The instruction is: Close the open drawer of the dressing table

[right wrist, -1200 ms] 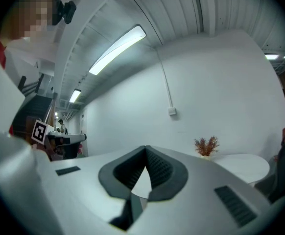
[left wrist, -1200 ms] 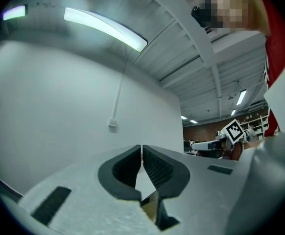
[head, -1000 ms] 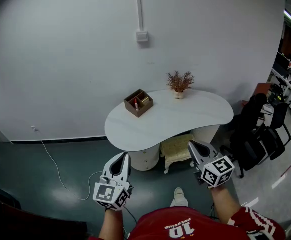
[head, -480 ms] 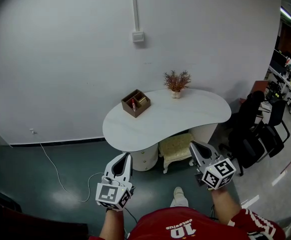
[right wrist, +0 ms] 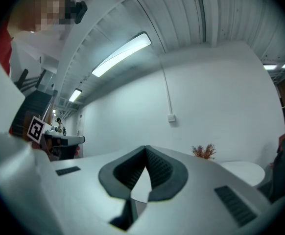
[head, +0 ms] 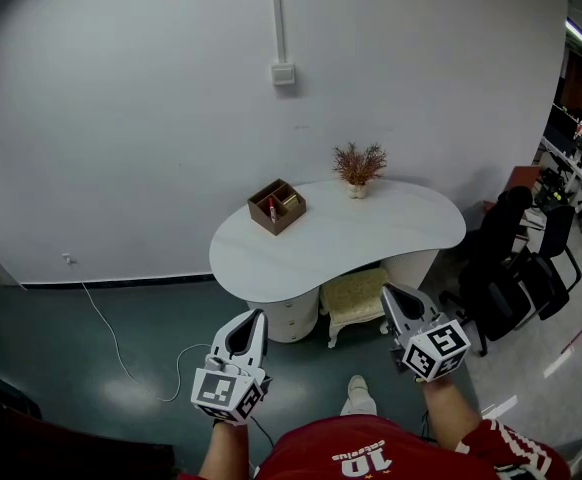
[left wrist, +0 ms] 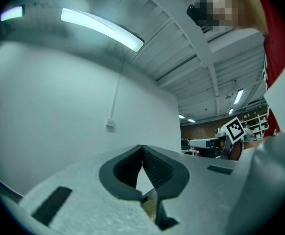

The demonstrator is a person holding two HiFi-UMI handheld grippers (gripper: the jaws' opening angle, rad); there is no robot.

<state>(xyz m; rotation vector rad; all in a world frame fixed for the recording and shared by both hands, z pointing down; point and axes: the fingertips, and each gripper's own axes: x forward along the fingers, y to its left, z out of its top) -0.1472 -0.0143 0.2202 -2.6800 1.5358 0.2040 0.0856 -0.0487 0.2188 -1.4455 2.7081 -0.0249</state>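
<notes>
A person holds the left gripper [head: 257,314] and right gripper [head: 386,290] at lower centre of the frame, both sets of jaws clenched together on nothing. The white dressing table [head: 391,230] stands mid-frame against the wall, well apart, its drawer unit [head: 293,318] beneath the tabletop.
</notes>
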